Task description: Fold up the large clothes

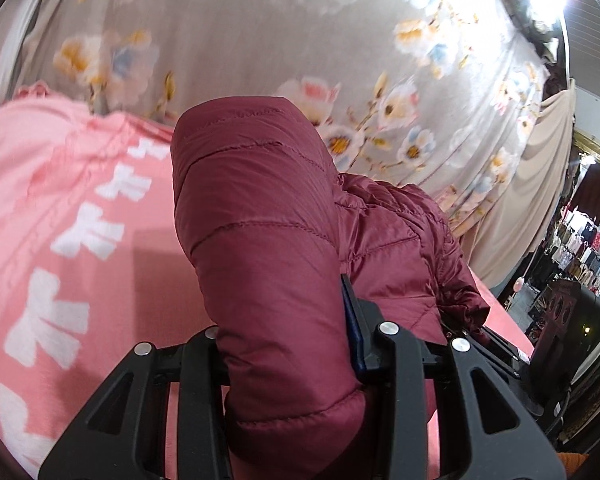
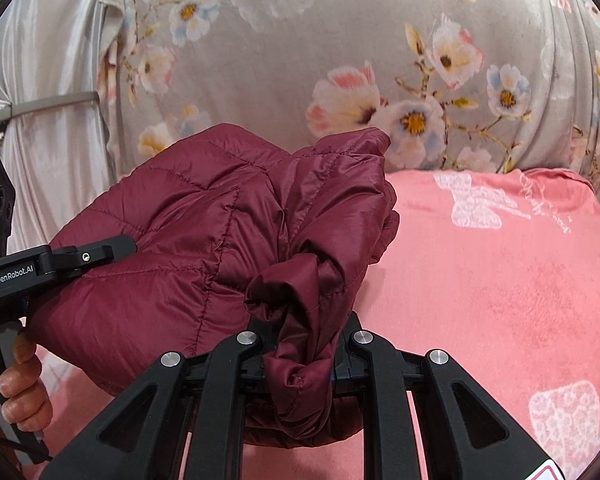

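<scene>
A maroon quilted puffer jacket (image 1: pixel 256 216) is bunched up and held above a pink blanket (image 1: pixel 60 200). My left gripper (image 1: pixel 288 344) is shut on a thick quilted fold of it, which fills the view's centre. My right gripper (image 2: pixel 300 344) is shut on a crumpled edge of the same jacket (image 2: pixel 188 240). In the right wrist view the left gripper (image 2: pixel 100 254) reaches into the jacket from the left, with a hand on its handle. Both sets of fingertips are hidden by fabric.
The pink blanket (image 2: pixel 500 280) with white bow prints covers the bed. A grey floral sheet (image 2: pixel 300 40) hangs behind it. A white satin curtain (image 2: pixel 40 80) is at the left. A beige cloth (image 1: pixel 540 184) and a cluttered room lie to the right.
</scene>
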`<state>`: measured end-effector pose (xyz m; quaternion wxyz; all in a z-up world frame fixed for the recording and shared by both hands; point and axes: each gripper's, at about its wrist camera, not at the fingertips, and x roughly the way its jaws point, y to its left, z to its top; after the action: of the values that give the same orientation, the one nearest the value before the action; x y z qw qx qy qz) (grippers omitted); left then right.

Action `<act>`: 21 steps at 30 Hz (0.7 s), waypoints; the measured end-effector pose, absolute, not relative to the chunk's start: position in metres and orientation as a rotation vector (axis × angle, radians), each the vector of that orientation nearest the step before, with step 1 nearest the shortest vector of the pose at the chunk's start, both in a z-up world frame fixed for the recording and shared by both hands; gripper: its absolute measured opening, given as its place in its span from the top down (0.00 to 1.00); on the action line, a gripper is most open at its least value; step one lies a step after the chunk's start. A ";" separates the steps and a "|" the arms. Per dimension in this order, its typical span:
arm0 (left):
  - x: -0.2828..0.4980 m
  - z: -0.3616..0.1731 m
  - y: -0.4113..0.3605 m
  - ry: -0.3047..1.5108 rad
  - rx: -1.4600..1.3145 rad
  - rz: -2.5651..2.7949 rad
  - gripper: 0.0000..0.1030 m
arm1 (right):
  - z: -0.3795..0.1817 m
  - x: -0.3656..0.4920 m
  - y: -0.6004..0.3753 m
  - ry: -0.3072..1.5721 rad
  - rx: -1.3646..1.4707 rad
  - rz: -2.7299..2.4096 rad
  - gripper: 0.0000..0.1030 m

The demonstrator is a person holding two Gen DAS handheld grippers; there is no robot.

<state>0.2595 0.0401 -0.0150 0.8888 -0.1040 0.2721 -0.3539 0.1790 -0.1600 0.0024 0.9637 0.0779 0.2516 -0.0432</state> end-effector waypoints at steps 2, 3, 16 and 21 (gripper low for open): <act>0.265 -0.026 0.038 0.589 -0.219 -0.728 0.66 | -0.008 0.184 -0.160 0.536 0.162 -0.090 0.85; 0.269 -0.033 0.037 0.606 -0.223 -0.724 0.66 | -0.014 0.187 -0.161 0.554 0.168 -0.090 0.85; 0.288 -0.086 0.040 0.737 -0.262 -0.660 0.58 | -0.038 0.206 -0.156 0.701 0.165 -0.093 0.75; 0.288 -0.091 0.040 0.779 -0.253 -0.600 0.46 | -0.040 0.204 -0.160 0.758 0.169 -0.114 0.61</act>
<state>0.2884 0.0397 -0.0912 0.8739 -0.1213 0.3729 -0.2873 0.2039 -0.1601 -0.0398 0.9240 0.0823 0.3693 -0.0555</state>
